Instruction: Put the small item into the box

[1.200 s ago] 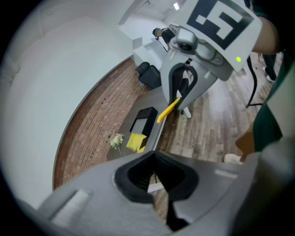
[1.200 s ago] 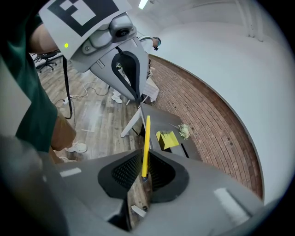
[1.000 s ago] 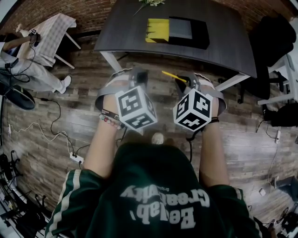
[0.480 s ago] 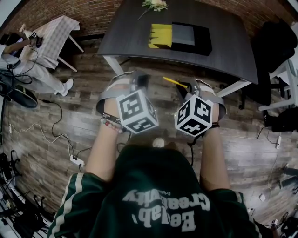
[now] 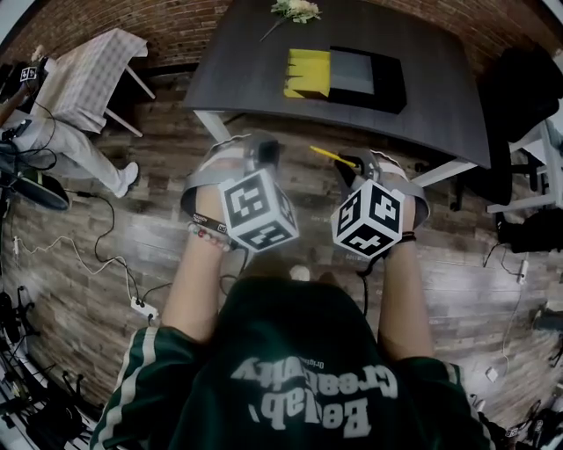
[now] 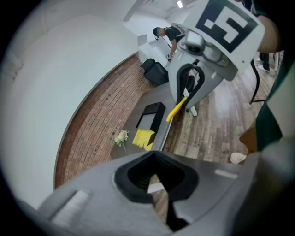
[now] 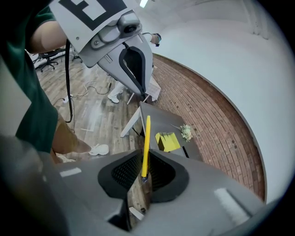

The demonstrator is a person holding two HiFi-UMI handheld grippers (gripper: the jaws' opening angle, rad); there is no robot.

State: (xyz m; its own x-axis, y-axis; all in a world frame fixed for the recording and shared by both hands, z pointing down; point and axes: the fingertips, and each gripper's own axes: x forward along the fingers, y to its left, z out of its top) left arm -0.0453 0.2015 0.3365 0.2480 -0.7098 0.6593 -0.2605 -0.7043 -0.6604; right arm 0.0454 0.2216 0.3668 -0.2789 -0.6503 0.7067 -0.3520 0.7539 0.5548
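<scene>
A black box (image 5: 368, 78) with a yellow flap (image 5: 308, 73) lies open on the dark table (image 5: 255, 61) ahead of me. The same box (image 6: 150, 117) shows small in the left gripper view. My right gripper (image 5: 352, 163) is over the wooden floor short of the table edge, shut on a thin yellow pen (image 5: 332, 156) that sticks out leftward past its jaws. The pen (image 7: 146, 140) stands clamped between the black pads in the right gripper view. My left gripper (image 5: 264, 151) is level beside it, shut with nothing in it.
A small sprig of flowers (image 5: 296, 10) lies at the table's far edge. White table legs (image 5: 211, 119) stand in front of me. A cloth-covered side table (image 5: 88, 75) and a seated person's legs (image 5: 70, 145) are at left, a black chair (image 5: 519, 88) at right, and cables (image 5: 114, 264) on the floor.
The table and box have slid slightly lower and to the right in the head view. Both grippers keep their places side by side, the pen still held.
</scene>
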